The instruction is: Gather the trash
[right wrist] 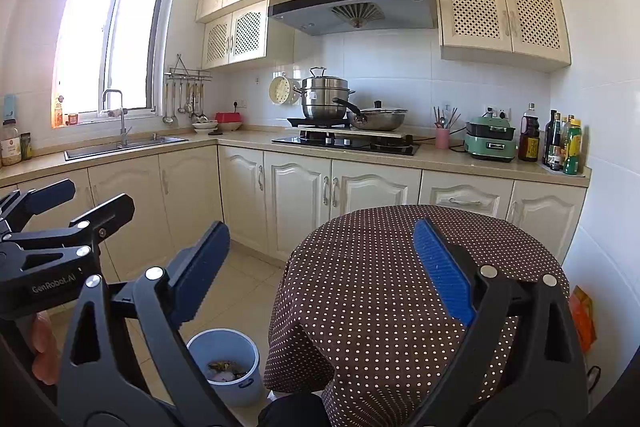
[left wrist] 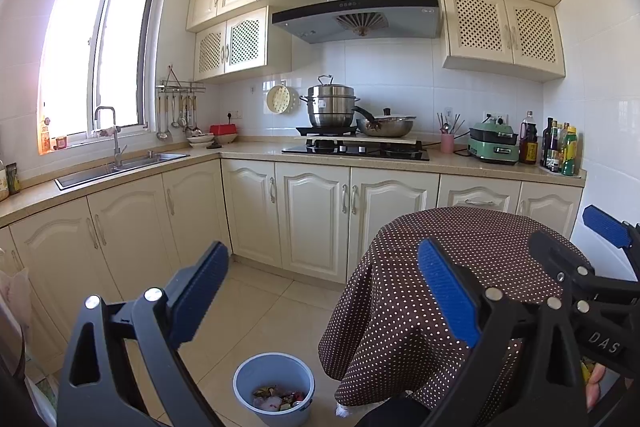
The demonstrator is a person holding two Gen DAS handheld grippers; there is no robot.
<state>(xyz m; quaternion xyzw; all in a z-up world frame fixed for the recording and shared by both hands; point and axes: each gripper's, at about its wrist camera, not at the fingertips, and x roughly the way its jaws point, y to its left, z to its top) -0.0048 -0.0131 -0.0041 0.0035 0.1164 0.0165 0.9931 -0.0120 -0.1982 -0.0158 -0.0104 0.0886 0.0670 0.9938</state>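
Observation:
A light blue bin (left wrist: 273,379) stands on the tiled floor with mixed trash (left wrist: 278,398) lying in it, just left of a round table under a brown dotted cloth (left wrist: 460,255). The right wrist view shows the same bin (right wrist: 225,363) and the table cloth (right wrist: 380,267). My left gripper (left wrist: 324,291) is open and empty, held high above the bin and the table edge. My right gripper (right wrist: 322,267) is open too, nothing between its blue pads (right wrist: 442,271). Each gripper shows at the edge of the other's view: the right gripper (left wrist: 576,235) and the left gripper (right wrist: 80,197).
Cream cabinets (left wrist: 312,219) run along the far wall under a counter with a sink (left wrist: 120,167), a hob (left wrist: 356,149) with pots, a green cooker (left wrist: 494,143) and bottles (left wrist: 560,151). Tiled floor (left wrist: 256,307) lies between table and cabinets. A hand (right wrist: 42,347) holds the left gripper.

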